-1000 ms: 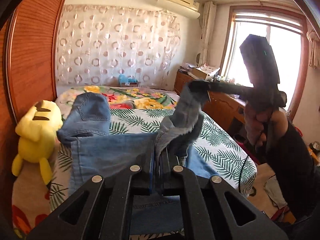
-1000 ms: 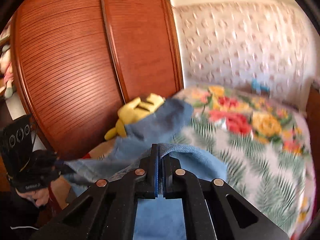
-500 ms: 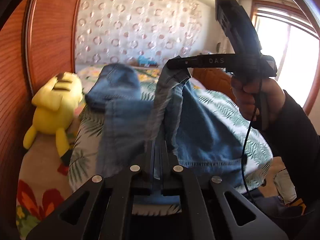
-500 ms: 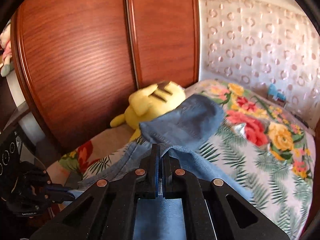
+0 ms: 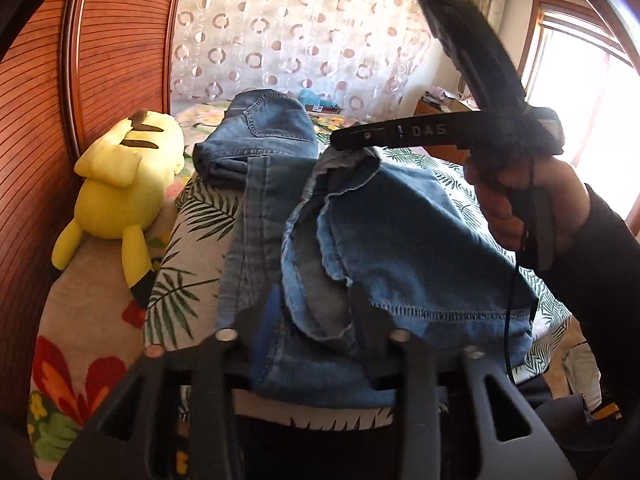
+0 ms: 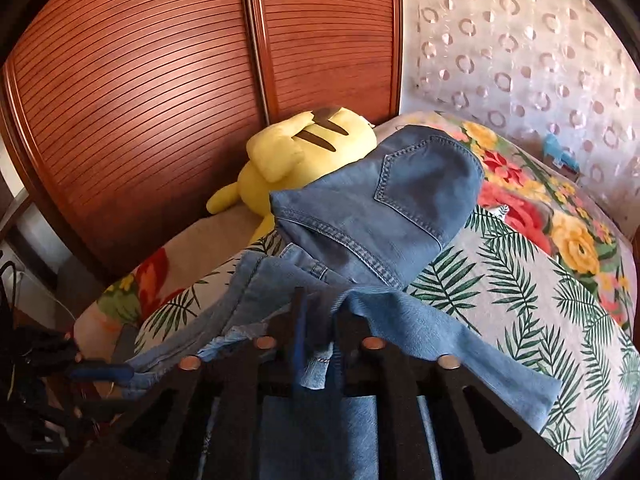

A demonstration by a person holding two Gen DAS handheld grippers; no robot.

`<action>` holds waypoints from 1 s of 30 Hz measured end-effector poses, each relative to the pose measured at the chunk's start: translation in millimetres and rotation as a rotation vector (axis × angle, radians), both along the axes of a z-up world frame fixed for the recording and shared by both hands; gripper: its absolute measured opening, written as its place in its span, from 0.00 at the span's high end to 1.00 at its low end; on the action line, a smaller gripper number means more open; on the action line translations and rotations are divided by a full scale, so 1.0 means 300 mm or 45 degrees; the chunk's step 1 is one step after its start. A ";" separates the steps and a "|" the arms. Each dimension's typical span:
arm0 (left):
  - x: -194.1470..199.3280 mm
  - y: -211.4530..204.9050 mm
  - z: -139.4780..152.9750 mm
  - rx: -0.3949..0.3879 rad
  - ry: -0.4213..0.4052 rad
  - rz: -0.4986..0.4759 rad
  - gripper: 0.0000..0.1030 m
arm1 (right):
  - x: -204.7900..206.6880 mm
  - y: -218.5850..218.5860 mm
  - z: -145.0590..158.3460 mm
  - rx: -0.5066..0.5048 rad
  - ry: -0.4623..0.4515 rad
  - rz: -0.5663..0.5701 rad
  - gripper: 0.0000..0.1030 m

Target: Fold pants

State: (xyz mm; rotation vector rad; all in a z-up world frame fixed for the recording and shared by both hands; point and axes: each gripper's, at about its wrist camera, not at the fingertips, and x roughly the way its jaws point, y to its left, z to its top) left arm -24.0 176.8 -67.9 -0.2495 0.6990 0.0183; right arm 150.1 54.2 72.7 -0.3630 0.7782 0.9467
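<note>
Blue denim pants (image 5: 400,240) lie on the bed, the waist and back pocket (image 6: 400,200) at the far end, the legs folded back toward me. My left gripper (image 5: 316,312) is open, its jaws apart around the frayed leg hem near the bed's near edge. My right gripper (image 6: 320,320) is open too, with denim lying loose between its jaws. In the left wrist view the right gripper (image 5: 356,140) hovers over the upper fold of the leg.
A yellow plush toy (image 5: 124,176) lies on the bed's left side beside the wooden wardrobe (image 6: 160,80). The floral bedspread (image 6: 540,280) extends right. A window (image 5: 580,64) and wooden dresser (image 5: 436,106) stand at the right.
Both grippers have opened and let go of the leg hems. The lifted pant legs have dropped onto the bed, folded over the rest of the pants.
</note>
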 end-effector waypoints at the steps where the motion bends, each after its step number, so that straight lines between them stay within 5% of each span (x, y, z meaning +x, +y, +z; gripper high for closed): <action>1: 0.008 -0.003 -0.001 -0.004 -0.002 -0.003 0.60 | -0.001 -0.004 0.003 0.007 -0.003 -0.001 0.72; 6: 0.042 -0.033 0.000 -0.003 -0.029 -0.037 0.60 | -0.027 -0.076 0.021 0.043 -0.059 -0.018 0.52; 14: 0.104 -0.077 -0.062 -0.002 0.035 -0.112 0.69 | -0.061 -0.354 -0.050 0.027 -0.140 -0.198 0.51; 20: 0.129 -0.093 -0.109 0.013 0.085 -0.109 0.69 | -0.075 -0.590 -0.186 0.019 -0.028 -0.368 0.51; 24: 0.115 -0.110 -0.093 0.026 0.066 -0.120 0.93 | -0.103 -0.691 -0.230 0.033 0.026 -0.428 0.51; 30: 0.032 -0.098 0.013 0.024 -0.033 -0.136 0.93 | -0.131 -0.753 -0.250 0.051 0.055 -0.458 0.51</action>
